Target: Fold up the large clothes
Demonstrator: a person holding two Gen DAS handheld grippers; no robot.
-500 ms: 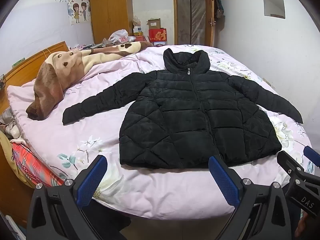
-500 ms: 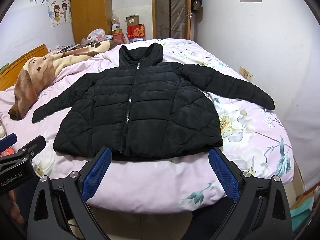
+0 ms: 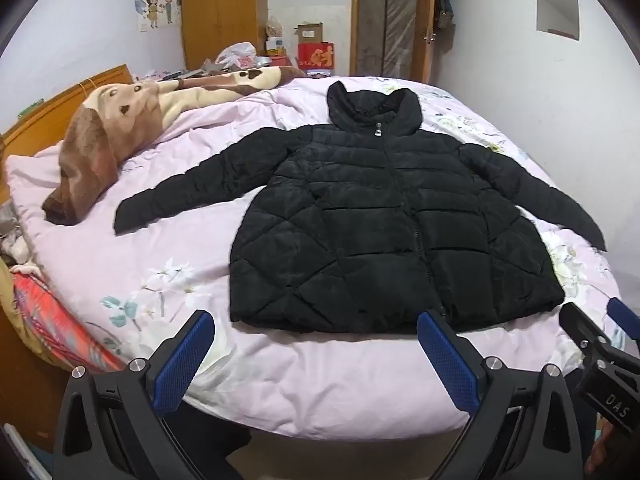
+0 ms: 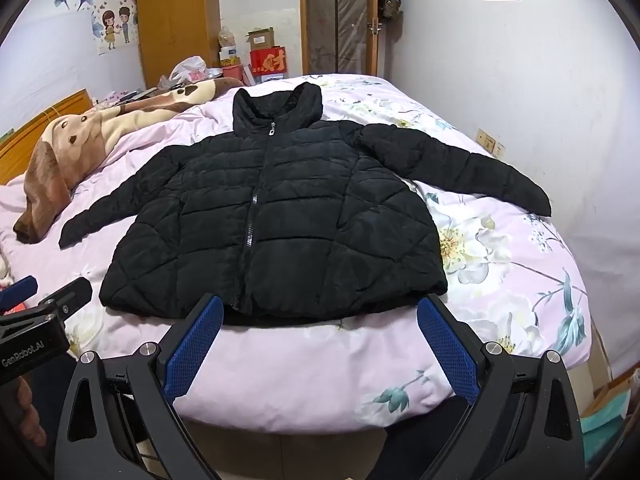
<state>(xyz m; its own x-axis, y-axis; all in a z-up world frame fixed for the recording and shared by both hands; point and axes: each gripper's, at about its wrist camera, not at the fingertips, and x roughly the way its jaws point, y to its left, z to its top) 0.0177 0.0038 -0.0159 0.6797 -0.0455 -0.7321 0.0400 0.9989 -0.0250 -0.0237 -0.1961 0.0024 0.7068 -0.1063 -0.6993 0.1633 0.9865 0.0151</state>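
Observation:
A black quilted puffer jacket [image 3: 384, 224] lies flat and zipped on the bed, front up, hood toward the far side, both sleeves spread out. It also shows in the right wrist view [image 4: 280, 220]. My left gripper [image 3: 316, 360] is open and empty, just short of the jacket's hem at its left half. My right gripper [image 4: 320, 344] is open and empty, just short of the hem at its right half. Each gripper shows at the edge of the other's view.
The bed has a pink floral cover [image 3: 160, 264]. A brown dog-print blanket [image 3: 120, 128] lies at the far left by the wooden headboard [image 3: 60, 108]. A wardrobe [image 4: 176, 20], boxes [image 4: 268, 60] and a door [image 4: 340, 20] stand behind. A wall runs along the bed's right side.
Both grippers have moved slightly closer to the jacket's hem. The jacket has not moved.

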